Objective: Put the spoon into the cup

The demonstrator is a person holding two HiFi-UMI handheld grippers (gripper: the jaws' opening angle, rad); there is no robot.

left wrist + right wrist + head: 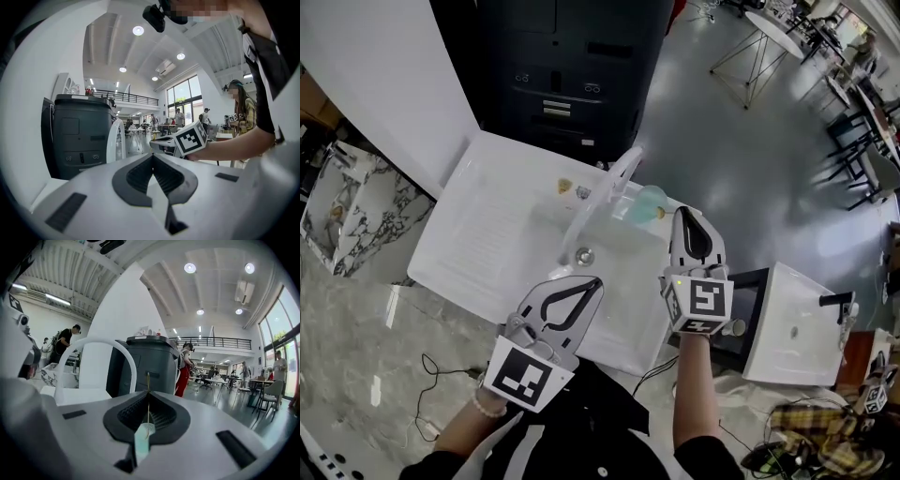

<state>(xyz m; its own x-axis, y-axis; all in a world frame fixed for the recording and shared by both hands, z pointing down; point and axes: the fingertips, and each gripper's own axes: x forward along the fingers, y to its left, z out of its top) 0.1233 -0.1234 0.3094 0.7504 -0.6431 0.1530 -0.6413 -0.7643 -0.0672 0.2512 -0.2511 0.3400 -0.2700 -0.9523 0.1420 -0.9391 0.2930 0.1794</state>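
- My right gripper (148, 393) has its jaws pressed together on the spoon (148, 380), a thin gold sliver that stands straight up out of the pads
- A pale green strip shows low in the gap behind those pads; I cannot tell what it is
- My left gripper (152, 155) has its jaws closed tip to tip with nothing between them
- From the head view the translucent teal cup (647, 201) stands at the far right of the white sink (487, 234), just ahead of my right jaws' tips
- The spoon is up in my grip, not in the cup
- A white arched faucet (605, 192) curves over the basin just left of the cup, with the drain (583, 255) below its spout
- My left gripper hangs over the sink's near edge, apart from the cup
- A dark grey cabinet (562, 75) stands behind the sink
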